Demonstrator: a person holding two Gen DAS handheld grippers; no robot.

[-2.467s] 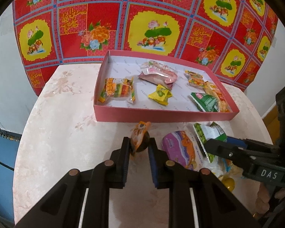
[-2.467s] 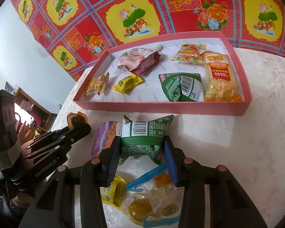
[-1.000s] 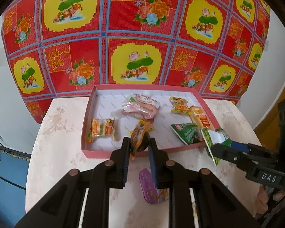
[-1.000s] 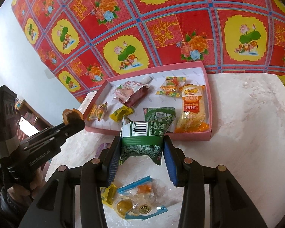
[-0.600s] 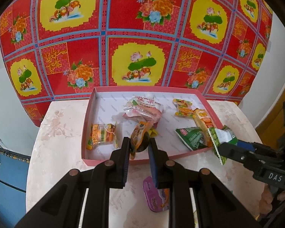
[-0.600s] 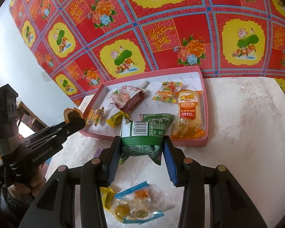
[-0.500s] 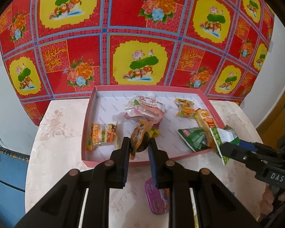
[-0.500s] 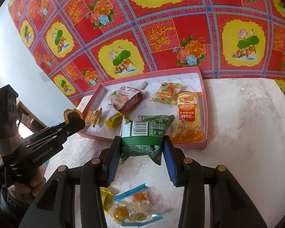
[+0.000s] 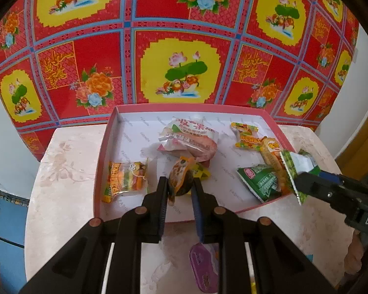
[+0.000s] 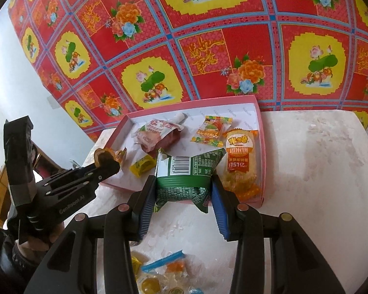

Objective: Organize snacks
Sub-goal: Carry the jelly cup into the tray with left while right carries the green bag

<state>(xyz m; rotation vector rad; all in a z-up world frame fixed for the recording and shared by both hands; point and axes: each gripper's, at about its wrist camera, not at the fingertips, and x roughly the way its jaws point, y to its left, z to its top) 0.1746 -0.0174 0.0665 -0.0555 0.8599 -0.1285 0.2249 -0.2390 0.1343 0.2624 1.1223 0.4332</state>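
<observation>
Two claws held snacks over the pink tray (image 9: 103, 161)

The left claw (image 9: 179, 183) pinched a small brown snack (image 9: 180, 177) mid-frame; the right claw (image 10: 184, 186) squeezed a green packet (image 10: 184, 174) at the tray's near edge

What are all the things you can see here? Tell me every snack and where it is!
Shallow cardboard tray: one, pink, on the table.
Marble-look table: one, pale pink-white, under everything.
Patterned cloth: one, red and yellow, behind the table.
Burger-print candy packet: one, orange, tray's left side.
Spouted jelly pouch: one, pink, tray middle.
Small yellow sweet: one, tray front.
Fruit-print gummy packet: one, orange-green, tray back right.
Rice cracker bag: one, orange, tray right.
Green triangular packet: one, in tray.
Purple packet: one, on table.
Clear bag of sweets: one, on table.
Left hand-held gripper: black, holding an orange wrapped sweet.
Right hand-held gripper: black, holding a green barcode packet.
</observation>
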